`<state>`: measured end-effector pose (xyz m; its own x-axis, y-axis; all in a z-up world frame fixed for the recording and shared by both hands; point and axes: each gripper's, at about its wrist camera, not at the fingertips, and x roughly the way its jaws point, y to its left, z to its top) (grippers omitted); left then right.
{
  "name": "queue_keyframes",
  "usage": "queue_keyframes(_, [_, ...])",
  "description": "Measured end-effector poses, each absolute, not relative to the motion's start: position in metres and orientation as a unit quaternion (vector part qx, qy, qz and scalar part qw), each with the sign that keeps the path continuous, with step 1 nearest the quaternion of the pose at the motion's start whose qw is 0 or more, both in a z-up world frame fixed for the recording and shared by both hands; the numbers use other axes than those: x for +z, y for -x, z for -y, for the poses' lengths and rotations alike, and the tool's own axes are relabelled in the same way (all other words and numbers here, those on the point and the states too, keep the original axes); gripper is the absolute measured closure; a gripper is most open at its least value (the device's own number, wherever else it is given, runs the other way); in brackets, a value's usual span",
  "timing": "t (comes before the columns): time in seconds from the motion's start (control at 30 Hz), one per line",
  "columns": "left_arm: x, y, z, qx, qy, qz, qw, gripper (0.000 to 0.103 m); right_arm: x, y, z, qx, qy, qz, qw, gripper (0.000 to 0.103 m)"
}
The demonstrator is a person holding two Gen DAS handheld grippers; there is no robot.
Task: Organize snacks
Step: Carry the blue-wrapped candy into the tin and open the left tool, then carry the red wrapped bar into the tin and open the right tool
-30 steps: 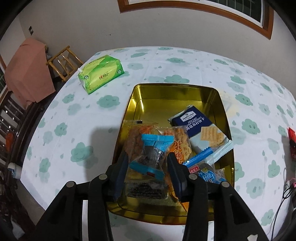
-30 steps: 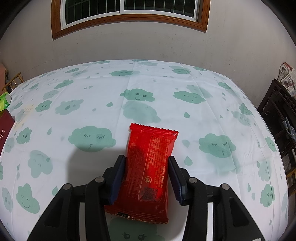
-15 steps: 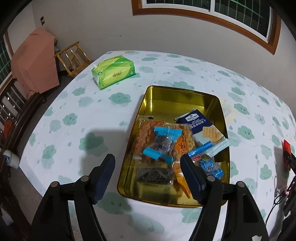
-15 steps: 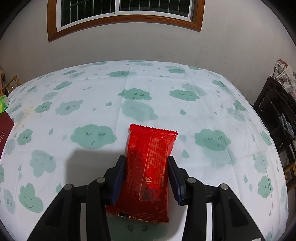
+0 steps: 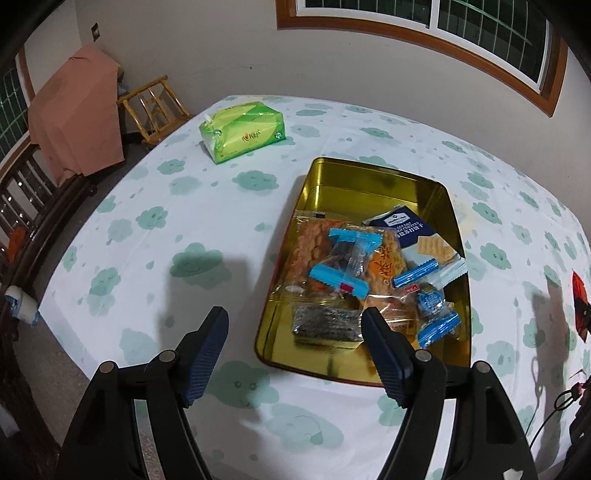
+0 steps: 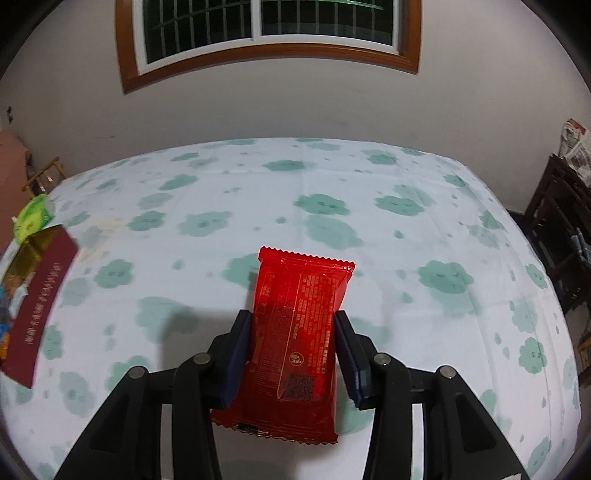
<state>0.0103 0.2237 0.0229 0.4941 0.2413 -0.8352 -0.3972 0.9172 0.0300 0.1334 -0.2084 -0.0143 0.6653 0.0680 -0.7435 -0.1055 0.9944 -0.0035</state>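
Cloud-print tablecloth (image 5: pixel 221 206) over the whole table, wood-framed window (image 6: pixel 266 29) on the wall behind. Gold tin (image 5: pixel 373 177) lying open on the cloth, holding several snack packets: blue-ended clear wrapper (image 5: pixel 341 264) on top, navy cracker pack (image 5: pixel 402 227) beside it. Green tissue pack (image 5: pixel 242 129) farther back, well apart from the tin. Left gripper (image 5: pixel 295 332) above the tin's near edge, jaws spread wide, nothing between them. Right gripper (image 6: pixel 291 347) clamped on a red snack packet (image 6: pixel 299 332), raised off the cloth.
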Motion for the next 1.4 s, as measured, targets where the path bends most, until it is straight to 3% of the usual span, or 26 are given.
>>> queue_keyframes(1.4, [0.01,0.023,-0.235,0.212,0.083,-0.473,0.851,0.029,0.02,-0.075,-0.035,0.284,0.076,-0.395,0.87,0.058])
